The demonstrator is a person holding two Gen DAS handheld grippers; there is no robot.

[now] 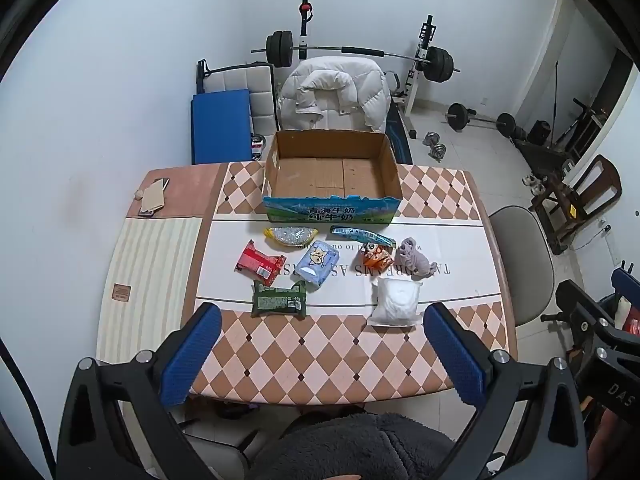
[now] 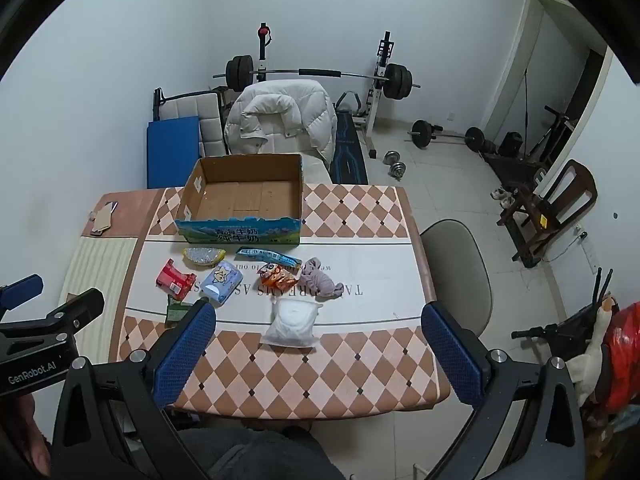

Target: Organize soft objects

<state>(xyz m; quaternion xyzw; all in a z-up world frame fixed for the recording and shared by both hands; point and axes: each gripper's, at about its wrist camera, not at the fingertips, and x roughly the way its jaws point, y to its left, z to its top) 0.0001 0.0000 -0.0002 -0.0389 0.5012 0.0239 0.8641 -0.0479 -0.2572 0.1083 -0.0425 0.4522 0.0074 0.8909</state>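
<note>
Eight soft items lie scattered on the white centre strip of a table (image 1: 320,360) covered in an orange-and-cream diamond cloth, just in front of an open cardboard box (image 1: 332,176) printed blue and green along its near side — its brown floor holds nothing. Nearest the box sit a yellow-edged silvery pouch (image 1: 291,236) and a long blue sachet (image 1: 362,235); behind them in a rough row come a red packet (image 1: 260,262), a pale blue tissue pack (image 1: 318,264) with a cartoon figure, an orange snack bag (image 1: 374,258) and a crumpled grey-mauve cloth (image 1: 414,258). Closest to the camera are a dark green packet (image 1: 279,300) and a puffy white bag (image 1: 396,304), both reaching the edge of the strip. The left gripper (image 1: 322,354) and the right gripper (image 2: 316,354) hang above the near edge of the table — each with its blue-padded fingers spread wide, holding nothing and touching none of the items. A white padded jacket (image 1: 334,94) drapes over a chair behind the box.
</note>
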